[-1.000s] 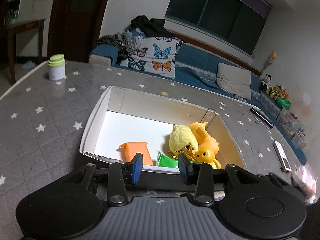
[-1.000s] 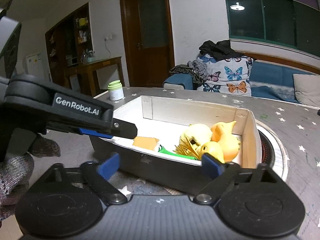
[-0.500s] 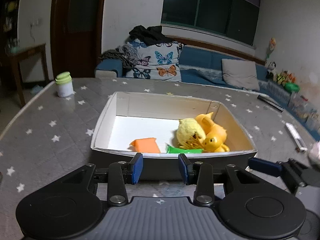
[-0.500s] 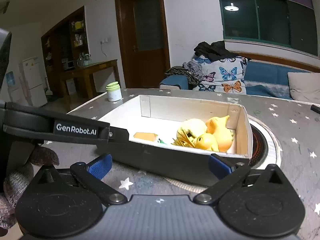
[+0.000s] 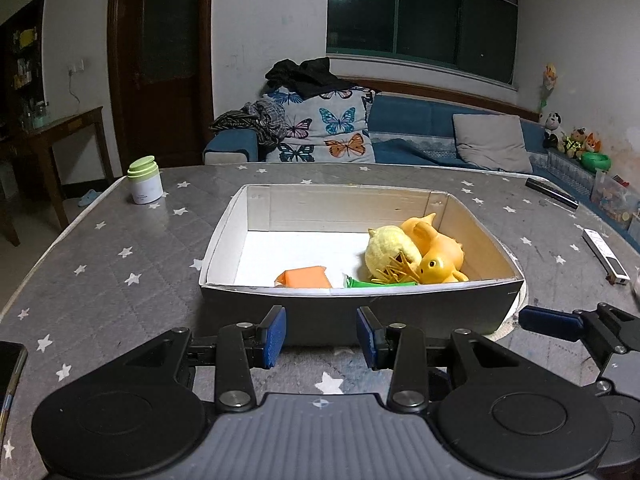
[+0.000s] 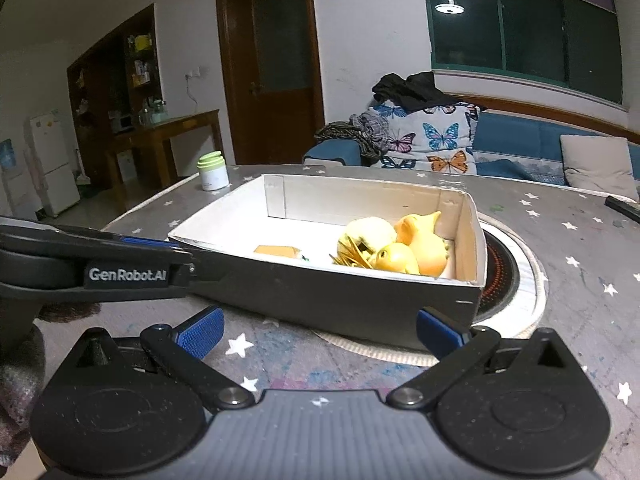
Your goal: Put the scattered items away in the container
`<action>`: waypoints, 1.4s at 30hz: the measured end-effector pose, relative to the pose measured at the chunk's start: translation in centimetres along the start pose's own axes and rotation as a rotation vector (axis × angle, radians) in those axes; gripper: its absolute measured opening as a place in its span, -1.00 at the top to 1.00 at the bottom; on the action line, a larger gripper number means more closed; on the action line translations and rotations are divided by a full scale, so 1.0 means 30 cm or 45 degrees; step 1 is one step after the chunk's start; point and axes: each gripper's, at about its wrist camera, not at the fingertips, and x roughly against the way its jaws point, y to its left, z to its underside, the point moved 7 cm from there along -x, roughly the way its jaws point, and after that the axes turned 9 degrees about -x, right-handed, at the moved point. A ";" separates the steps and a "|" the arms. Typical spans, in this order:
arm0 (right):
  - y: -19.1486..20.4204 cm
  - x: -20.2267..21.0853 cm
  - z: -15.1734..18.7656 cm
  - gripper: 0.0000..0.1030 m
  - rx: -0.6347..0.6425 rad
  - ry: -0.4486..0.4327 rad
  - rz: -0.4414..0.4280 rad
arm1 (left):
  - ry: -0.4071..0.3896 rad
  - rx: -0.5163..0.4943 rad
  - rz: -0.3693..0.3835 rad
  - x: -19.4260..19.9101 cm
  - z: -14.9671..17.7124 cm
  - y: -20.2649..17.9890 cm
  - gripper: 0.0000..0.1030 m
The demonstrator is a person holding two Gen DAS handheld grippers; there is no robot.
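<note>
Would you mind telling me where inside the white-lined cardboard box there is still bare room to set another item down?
The white-lined cardboard box has bare floor along its left and back walls, behind the orange block. The right front corner is crowded: fuzzy yellow plush chick, orange rubber duck and green item lie packed together there.

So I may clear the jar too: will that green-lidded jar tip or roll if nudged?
The green-lidded jar stands upright and looks squat, so probably steady against a low push. It is round, so once toppled it would likely roll across the table.
</note>
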 end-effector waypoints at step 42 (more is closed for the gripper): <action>0.011 0.070 0.068 -1.00 -0.005 0.020 0.041 | 0.023 -0.064 -0.060 0.049 0.078 -0.067 0.20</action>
